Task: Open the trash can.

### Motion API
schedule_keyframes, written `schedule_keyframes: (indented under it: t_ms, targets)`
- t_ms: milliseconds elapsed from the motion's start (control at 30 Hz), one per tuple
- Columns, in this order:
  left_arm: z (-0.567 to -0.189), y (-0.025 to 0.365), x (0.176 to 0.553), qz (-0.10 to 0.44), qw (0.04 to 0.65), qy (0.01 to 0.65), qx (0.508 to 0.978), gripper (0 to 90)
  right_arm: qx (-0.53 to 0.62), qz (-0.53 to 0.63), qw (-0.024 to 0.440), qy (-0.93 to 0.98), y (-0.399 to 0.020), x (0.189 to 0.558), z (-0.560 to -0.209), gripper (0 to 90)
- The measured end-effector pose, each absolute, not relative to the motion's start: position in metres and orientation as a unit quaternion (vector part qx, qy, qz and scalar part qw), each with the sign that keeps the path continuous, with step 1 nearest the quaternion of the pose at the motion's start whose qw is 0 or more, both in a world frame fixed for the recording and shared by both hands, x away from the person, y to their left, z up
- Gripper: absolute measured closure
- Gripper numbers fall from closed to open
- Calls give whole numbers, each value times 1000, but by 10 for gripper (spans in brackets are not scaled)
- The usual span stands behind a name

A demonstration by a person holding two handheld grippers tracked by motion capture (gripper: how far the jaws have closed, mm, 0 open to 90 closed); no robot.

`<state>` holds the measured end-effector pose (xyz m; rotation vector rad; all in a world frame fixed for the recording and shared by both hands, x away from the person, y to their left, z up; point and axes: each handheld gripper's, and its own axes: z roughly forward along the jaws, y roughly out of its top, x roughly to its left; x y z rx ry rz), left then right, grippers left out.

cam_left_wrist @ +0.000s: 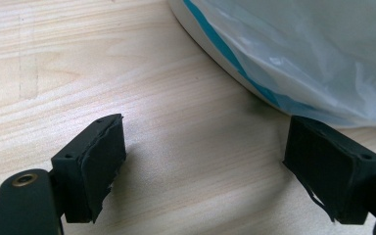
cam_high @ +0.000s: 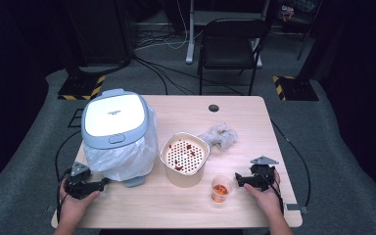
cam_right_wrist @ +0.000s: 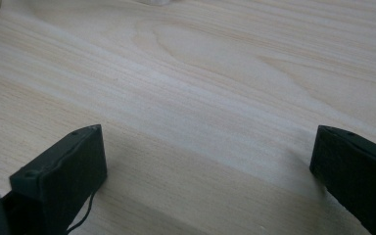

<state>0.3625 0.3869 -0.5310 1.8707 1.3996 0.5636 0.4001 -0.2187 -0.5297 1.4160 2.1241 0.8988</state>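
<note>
A white and grey-blue lidded bin (cam_high: 113,122), lined with a clear plastic bag (cam_high: 122,159), stands at the table's left. A cream bucket (cam_high: 185,159) with a perforated insert holding red bits sits mid-table. Just right of it and nearer me stands a small clear cup (cam_high: 222,188) with orange-red contents. My left gripper (cam_high: 103,183) rests open near the front left, beside the bin's base (cam_left_wrist: 235,68), nothing between its pads (cam_left_wrist: 98,161). My right gripper (cam_high: 238,179) lies open just right of the cup, with bare wood between its pads (cam_right_wrist: 73,166).
A crumpled clear plastic wrapper (cam_high: 219,136) lies right of the bucket. A dark round hole (cam_high: 213,107) sits near the table's far edge. Beyond the table stand a black chair (cam_high: 230,44), floor cables and yellow-black striped bases.
</note>
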Motion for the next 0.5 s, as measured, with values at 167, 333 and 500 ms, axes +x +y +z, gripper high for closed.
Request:
schedule_keyframes:
  t_ms: [167, 333, 500]
  targets:
    - [-531, 388, 360, 235, 362, 552, 714, 263, 511, 324, 216, 766, -219, 400, -530, 0]
    - [-531, 387, 360, 237, 358, 553, 714, 273, 511, 324, 217, 766, -219, 400, -530, 0]
    - [-531, 385, 360, 250, 344, 552, 717, 278, 511, 324, 217, 766, -219, 400, -530, 0]
